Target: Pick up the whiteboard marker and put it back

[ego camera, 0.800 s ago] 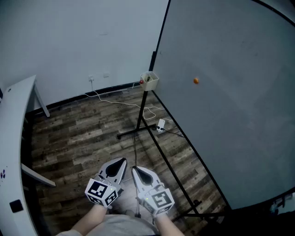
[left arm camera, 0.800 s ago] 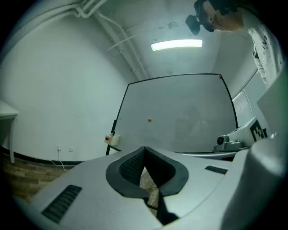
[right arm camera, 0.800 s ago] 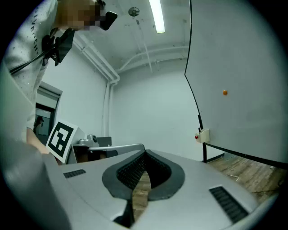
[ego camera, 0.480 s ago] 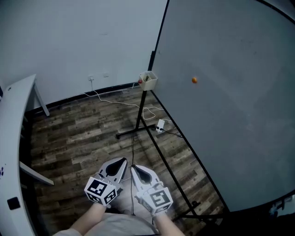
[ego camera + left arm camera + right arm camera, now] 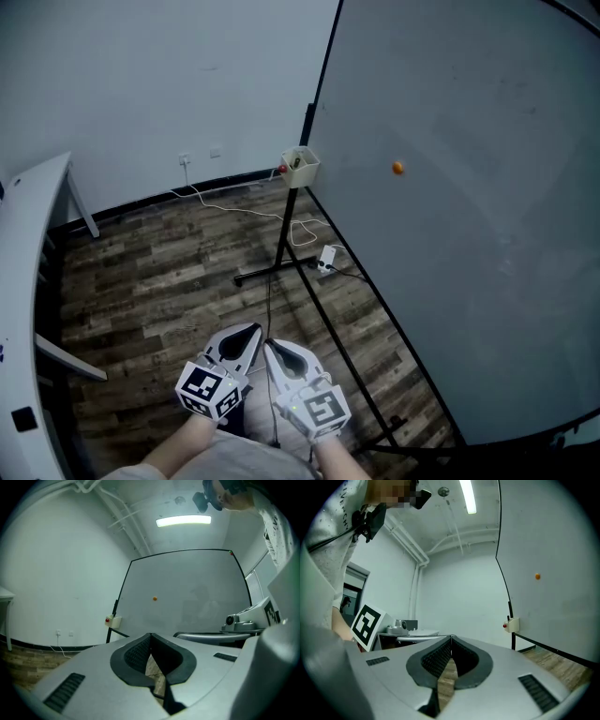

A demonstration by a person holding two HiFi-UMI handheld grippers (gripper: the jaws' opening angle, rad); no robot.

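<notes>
1. The left claw and the right claw are held side by side, low in the head view. Both are level over the wooden floor, with their tips near each other but apart.
2. The left claw is clenched. Its dark pads meet at the tip with nothing gripped, and only floor shows through the gap behind them.
3. The right claw is clenched the same way, pads tip to tip and empty.
4. Beyond them a black stand holds a large whiteboard along the right side.
5. A white plug block and a loose white cable lie on the floor beside the stand.
6. A small pale box sits at the whiteboard's left edge, well apart from both claws. A red piece shows at its side and something dark stands inside. The whiteboard marker is too small to pick out there with certainty.
7. An orange dot sits on the board's face, right of the box.
8. A white counter runs along the left edge. Behind everything stands the pale wall with its sockets.
</notes>
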